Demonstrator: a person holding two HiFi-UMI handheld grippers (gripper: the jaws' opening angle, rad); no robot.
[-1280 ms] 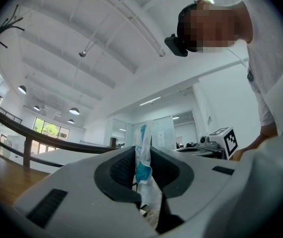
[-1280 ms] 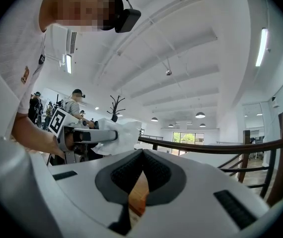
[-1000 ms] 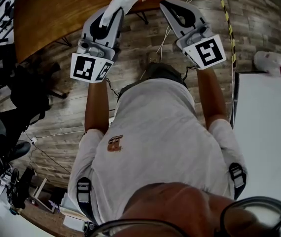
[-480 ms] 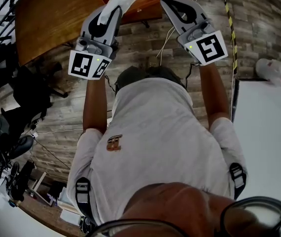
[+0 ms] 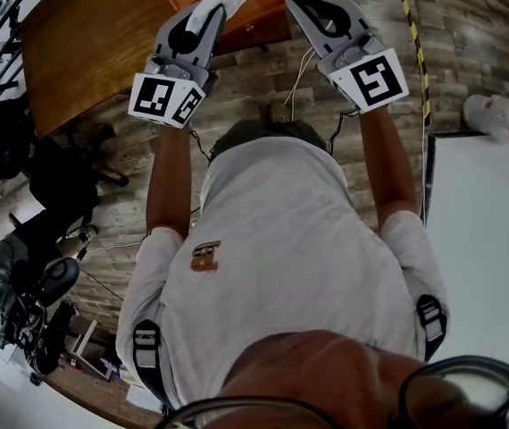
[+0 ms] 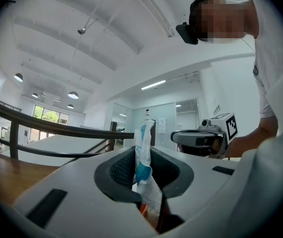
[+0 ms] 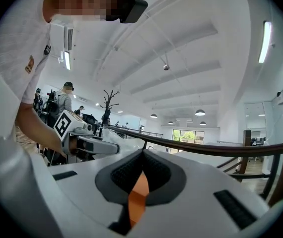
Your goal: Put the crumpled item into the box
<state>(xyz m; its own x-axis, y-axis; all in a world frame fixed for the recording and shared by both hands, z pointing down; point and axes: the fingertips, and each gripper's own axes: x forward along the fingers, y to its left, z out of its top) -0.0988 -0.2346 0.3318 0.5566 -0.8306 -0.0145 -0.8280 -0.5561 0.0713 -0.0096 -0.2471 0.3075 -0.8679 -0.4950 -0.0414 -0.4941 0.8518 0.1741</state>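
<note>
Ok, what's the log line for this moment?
left claw: shut on crumpled white-blue item | right claw: shut, empty | both claws: held up side by side | drop: not yet done

**One camera looking down, two looking up**

The head view looks steeply down over the person's white shirt (image 5: pixel 281 239) to the plank floor (image 5: pixel 241 83), with both grippers near its top edge; the left gripper (image 6: pixel 141 151) view and the right gripper (image 7: pixel 142 155) view each sit close behind their own jaws, tilted up toward the ceiling (image 7: pixel 191 43); each also catches the other gripper and the shirt.
</note>
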